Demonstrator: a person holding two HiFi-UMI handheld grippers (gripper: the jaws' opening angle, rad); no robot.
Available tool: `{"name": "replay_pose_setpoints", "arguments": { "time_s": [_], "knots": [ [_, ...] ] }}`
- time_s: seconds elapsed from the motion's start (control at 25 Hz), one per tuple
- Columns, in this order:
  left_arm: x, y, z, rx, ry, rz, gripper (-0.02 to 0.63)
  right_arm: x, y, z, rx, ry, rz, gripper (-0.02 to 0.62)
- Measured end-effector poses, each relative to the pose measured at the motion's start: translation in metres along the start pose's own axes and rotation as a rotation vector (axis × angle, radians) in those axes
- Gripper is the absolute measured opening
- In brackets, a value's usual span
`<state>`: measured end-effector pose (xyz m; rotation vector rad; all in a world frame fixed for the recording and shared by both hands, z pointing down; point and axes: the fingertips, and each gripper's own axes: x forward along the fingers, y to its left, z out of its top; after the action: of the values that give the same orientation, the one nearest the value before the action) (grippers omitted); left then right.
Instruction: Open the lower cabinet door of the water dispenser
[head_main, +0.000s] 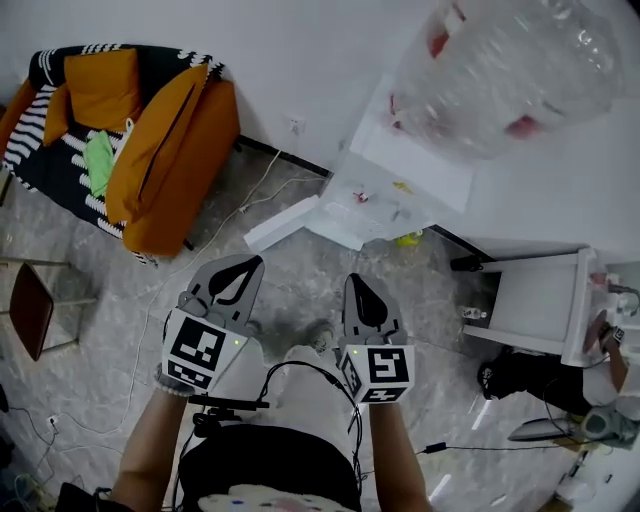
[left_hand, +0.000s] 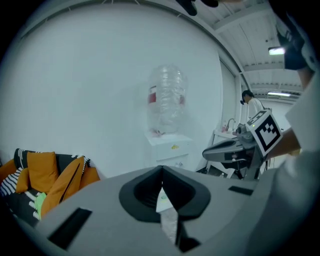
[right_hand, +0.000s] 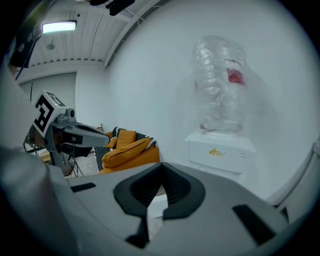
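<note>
Got the left hand-held gripper (head_main: 245, 266) and right hand-held gripper (head_main: 358, 284) both pinched fully closed, nothing in either. White box-shaped water dispenser (head_main: 372, 200) with clear plastic bottle (head_main: 500, 70) on top: ahead of both tips, well apart, slightly right of the right one. Better to step in, go low for the lower cabinet door, spread the jaws before contact, then pull slowly along the hinge swing. Flat white panel (head_main: 285, 222) ahead of the left one: maybe that door ajar, can't tell.
</note>
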<state>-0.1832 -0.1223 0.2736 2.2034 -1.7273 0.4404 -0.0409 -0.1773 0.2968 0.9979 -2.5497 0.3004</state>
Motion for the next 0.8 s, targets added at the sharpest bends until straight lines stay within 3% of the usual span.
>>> {"name": "replay_pose_setpoints", "arguments": {
  "time_s": [0.4, 0.8],
  "knots": [
    [-0.040, -0.005, 0.030, -0.012, -0.056, -0.033, 0.012, -0.039, 0.017, 0.030, -0.021, -0.054, -0.013, 0.005],
    [-0.070, 0.004, 0.033, -0.024, -0.067, -0.036, 0.012, -0.056, 0.036, 0.041, -0.017, -0.085, -0.017, 0.005]
  ]
}}
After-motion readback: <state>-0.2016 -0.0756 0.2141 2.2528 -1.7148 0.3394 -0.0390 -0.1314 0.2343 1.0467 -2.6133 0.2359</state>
